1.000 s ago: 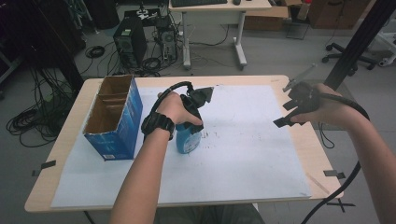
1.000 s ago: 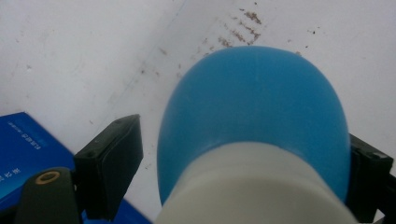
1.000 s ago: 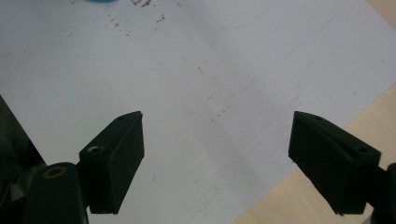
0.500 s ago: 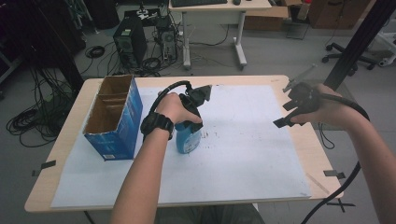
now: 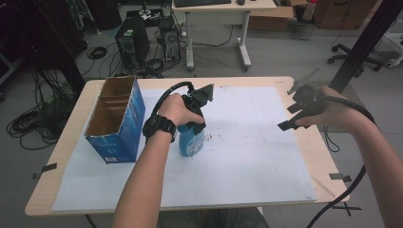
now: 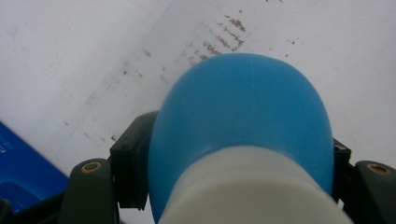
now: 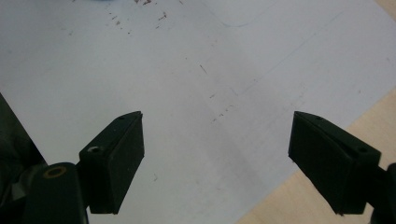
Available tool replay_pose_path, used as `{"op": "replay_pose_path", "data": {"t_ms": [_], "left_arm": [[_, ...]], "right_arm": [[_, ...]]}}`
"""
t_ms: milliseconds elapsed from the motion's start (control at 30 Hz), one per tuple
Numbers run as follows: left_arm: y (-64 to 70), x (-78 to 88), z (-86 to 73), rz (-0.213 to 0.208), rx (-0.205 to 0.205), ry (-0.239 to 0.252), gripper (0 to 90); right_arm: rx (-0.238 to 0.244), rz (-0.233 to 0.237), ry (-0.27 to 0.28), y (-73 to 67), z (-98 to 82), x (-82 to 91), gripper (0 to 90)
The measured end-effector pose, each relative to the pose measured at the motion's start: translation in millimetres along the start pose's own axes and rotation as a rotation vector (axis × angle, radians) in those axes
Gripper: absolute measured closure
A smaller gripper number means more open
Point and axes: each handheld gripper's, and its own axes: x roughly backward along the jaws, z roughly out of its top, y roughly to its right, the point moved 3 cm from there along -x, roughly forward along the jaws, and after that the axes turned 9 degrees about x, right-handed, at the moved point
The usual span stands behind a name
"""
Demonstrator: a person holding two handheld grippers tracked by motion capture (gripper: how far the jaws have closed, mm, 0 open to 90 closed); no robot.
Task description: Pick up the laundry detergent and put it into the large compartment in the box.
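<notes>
Blue bottle [image 5: 191, 141] stands upright on the white sheet [image 5: 247, 156] covering the bench [image 5: 71, 118], clamped between the jaws of my left hand-held gripper [image 5: 192, 124] (white neck toward its camera). Just left of it sits a blue cardboard box [image 5: 116, 118]. My right hand-held gripper [image 7: 215, 158] hovers with jaws wide apart.

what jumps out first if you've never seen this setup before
The blue plastic bottle with a white cap stands mid-table on the white paper sheet, with the left gripper shut around it. Left of it stands an open blue cardboard box. The right gripper hangs open above the sheet's right edge, holding nothing.
</notes>
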Motion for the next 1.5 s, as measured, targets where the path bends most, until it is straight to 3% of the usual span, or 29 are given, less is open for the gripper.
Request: {"op": "replay_pose_path", "data": {"t_ms": [800, 967, 1500], "left_arm": [[2.9, 2.8, 1.8, -0.010, 0.020, -0.006, 37.8], [3.1, 10.5, 1.1, 0.016, 0.018, -0.014, 38.0], [2.3, 43.2, -2.2, 0.005, 0.036, -0.026, 37.9]], "right_arm": [[0.000, -0.002, 0.000, -0.8, 1.0, 1.9, 18.5], [-0.001, -0.003, -0.002, -0.3, 0.3, 2.3, 18.6], [0.007, -0.005, -0.006, -1.0, 4.1, 3.1, 18.5]]}}
